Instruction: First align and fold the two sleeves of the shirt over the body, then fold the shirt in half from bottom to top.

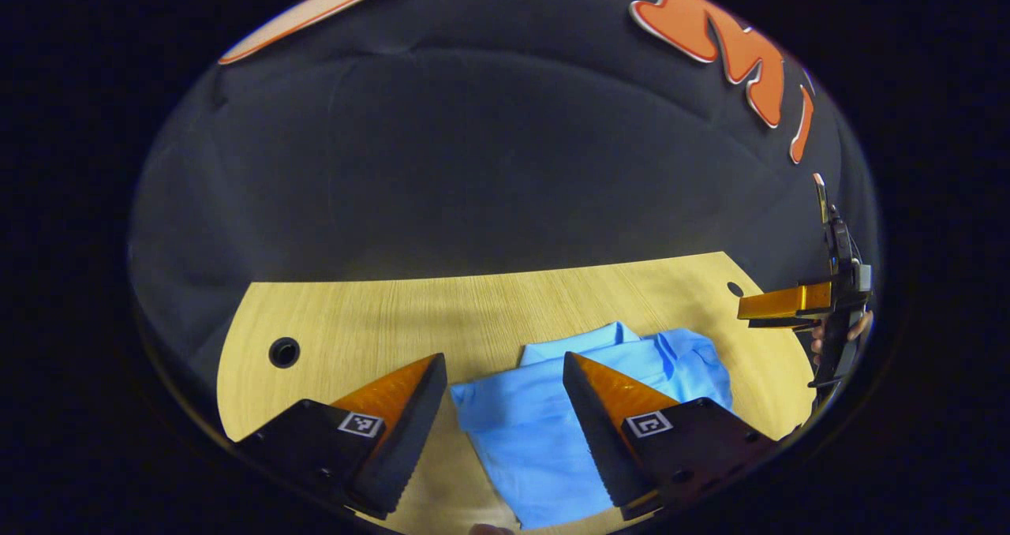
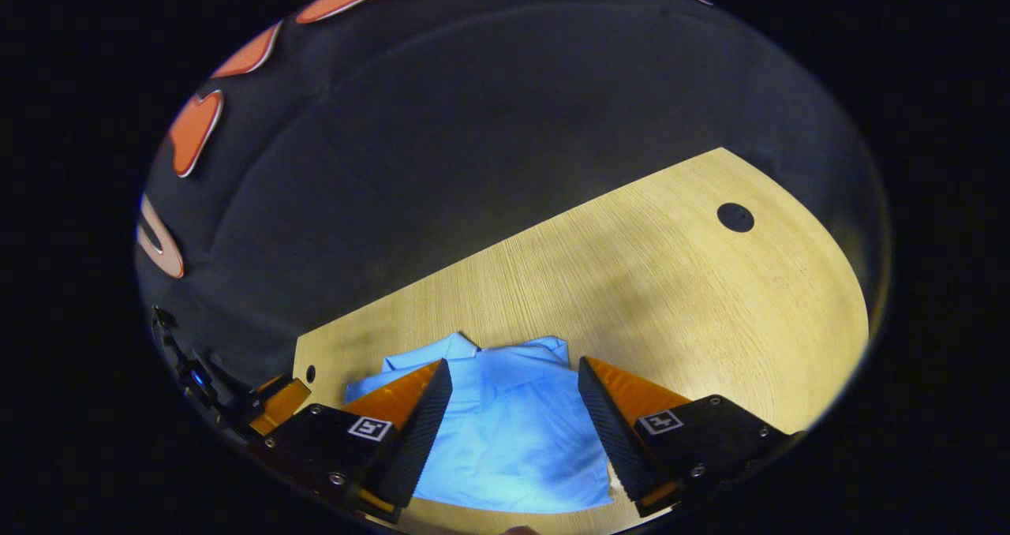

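On the bench (image 1: 379, 314), a pale wood-grain top with round cable holes (image 1: 284, 352), lies one light blue shirt (image 1: 536, 432), folded into a compact bundle with the collar end toward the booth's dark wall. Left tongs (image 1: 505, 377): fingers spread wide apart, holding nothing, raised above the bench; in the left gripper view the shirt lies between and beyond the two fingers, its body running down through the gap, and its far part with the collar (image 1: 686, 346) is partly covered by the finger on the right of the view. Right tongs (image 2: 514, 377): likewise spread wide and empty; in the right gripper view the shirt (image 2: 513, 440) lies in the gap between the fingers, its near hem visible low in the view, its collar (image 2: 465, 349) just past the fingertips. Contact between either tongs and the cloth cannot be seen. In the left gripper view the right tongs (image 1: 750, 314) also show at the far right edge, above the bench and past the shirt, with a person's hand (image 1: 836, 338) on the handle. In the right gripper view the left tongs (image 2: 276, 405) show at the lower left, beside the shirt's edge; their state cannot be told from there.
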Available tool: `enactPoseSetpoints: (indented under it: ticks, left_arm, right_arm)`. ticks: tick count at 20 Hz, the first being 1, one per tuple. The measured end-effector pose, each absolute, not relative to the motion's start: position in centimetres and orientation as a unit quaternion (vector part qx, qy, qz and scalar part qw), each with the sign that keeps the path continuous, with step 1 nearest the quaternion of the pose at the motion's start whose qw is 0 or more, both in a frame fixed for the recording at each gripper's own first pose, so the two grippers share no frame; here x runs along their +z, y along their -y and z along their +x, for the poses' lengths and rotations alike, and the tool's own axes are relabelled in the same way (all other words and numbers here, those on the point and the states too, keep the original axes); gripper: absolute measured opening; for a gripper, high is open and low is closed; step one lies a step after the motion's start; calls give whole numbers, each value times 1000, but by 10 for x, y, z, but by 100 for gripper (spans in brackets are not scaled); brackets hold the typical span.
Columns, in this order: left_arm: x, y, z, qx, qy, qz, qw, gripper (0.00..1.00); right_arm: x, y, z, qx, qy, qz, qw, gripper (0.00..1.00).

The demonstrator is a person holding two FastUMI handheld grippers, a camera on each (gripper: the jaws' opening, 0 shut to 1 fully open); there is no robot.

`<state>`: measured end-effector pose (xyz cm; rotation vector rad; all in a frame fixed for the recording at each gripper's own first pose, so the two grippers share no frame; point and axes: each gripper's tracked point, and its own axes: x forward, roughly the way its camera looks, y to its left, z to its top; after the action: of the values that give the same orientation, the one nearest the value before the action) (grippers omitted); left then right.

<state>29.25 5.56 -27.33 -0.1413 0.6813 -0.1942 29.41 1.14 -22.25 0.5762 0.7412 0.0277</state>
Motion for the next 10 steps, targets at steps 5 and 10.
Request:
enactPoseSetpoints:
  ticks: [5, 10]
  left_arm:
    - [-218, -41, 245, -91, -303, -62, 947, 98]
    - [-164, -25, 190, -82, -264, -49, 960, 98]
  right_arm:
    - [-176, -1, 249, 22, -316, 239, 918, 99]
    - [-133, 7, 191, 28, -268, 187, 945, 98]
